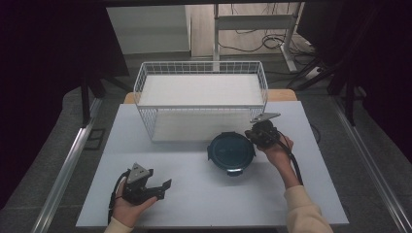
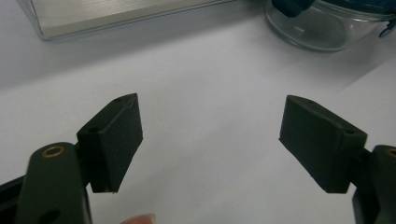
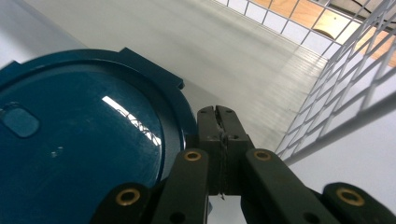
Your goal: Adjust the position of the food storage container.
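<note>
A round clear container with a dark blue lid stands on the white table, just in front of the wire basket. My right gripper is at the lid's right rear edge. In the right gripper view its jaws are pressed together with nothing visible between them, and the left jaw lies against the rim of the blue lid. My left gripper rests low at the front left of the table, pointing right. It stands open over bare table, with the glass container far ahead at the upper right.
A white wire basket with a pale liner stands at the back of the table, close behind the container; its mesh is right beside my right gripper. Dark floor, table legs and cables lie beyond the table.
</note>
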The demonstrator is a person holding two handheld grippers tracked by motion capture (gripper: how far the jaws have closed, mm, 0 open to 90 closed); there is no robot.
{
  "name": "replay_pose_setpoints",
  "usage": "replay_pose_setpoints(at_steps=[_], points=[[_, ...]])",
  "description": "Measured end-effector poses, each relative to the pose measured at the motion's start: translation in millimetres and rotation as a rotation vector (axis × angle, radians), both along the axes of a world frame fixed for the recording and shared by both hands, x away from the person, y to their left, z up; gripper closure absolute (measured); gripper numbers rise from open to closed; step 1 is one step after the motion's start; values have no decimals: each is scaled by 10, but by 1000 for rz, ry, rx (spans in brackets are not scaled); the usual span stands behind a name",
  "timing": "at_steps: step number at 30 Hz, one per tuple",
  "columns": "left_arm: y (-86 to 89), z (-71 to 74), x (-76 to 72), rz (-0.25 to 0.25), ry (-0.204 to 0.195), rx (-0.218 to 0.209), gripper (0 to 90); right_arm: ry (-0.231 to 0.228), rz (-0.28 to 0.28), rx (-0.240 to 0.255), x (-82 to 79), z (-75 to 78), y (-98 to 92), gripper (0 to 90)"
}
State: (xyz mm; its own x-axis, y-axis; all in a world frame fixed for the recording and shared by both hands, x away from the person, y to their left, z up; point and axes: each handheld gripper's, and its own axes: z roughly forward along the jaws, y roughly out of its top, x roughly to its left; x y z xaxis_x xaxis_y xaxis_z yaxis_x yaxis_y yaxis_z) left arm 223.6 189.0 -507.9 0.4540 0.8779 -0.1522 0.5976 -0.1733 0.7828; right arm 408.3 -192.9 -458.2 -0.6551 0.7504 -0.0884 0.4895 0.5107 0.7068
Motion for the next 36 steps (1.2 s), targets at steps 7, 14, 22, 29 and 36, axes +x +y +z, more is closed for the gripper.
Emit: replay_pose_setpoints(at_steps=[7,14,22,29,36], points=[[18,-7,9,-1,5,3,212,7,-2,-33,43,-71,24,896],[21,-10,13,1,7,6,211,14,-10,-68,35,-109,55,899],[32,-12,18,8,9,9,211,28,-5,-65,-19,-104,68,900],[26,-16,24,8,16,13,212,52,20,-55,-80,-100,115,900],[17,-17,23,5,15,17,212,61,32,-55,-147,-101,196,900]])
